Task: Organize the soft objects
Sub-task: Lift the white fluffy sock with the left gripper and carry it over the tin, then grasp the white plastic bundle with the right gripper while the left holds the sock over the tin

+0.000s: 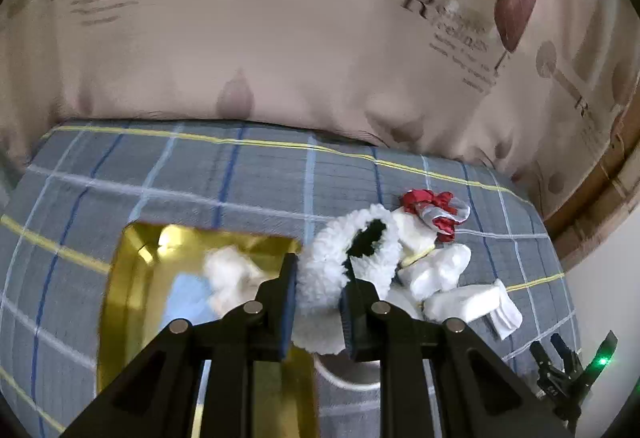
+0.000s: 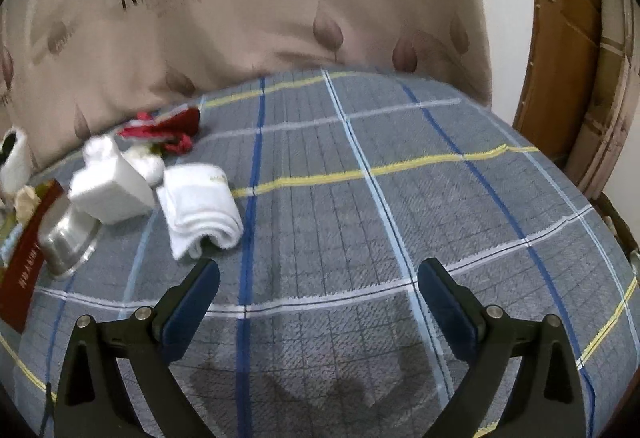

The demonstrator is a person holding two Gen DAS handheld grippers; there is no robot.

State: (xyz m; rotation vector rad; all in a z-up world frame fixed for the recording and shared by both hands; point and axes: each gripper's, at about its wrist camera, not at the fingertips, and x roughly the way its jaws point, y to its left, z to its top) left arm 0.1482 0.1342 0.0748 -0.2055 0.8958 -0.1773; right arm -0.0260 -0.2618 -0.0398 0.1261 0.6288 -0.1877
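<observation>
Where the left gripper clamps fleece, box contents blur — unidentifiable.

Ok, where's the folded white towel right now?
In the right wrist view the folded white towel lies left on the checked blanket, beside the white block.

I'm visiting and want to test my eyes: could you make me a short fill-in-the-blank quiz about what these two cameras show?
1. The left gripper is shut on a fluffy white ____.
2. The box beside it has a shiny ____ inside.
3. The right gripper is open and holds ____.
4. The folded white socks lie on a checked ____.

Missing words: slipper; gold; nothing; bedspread
</observation>
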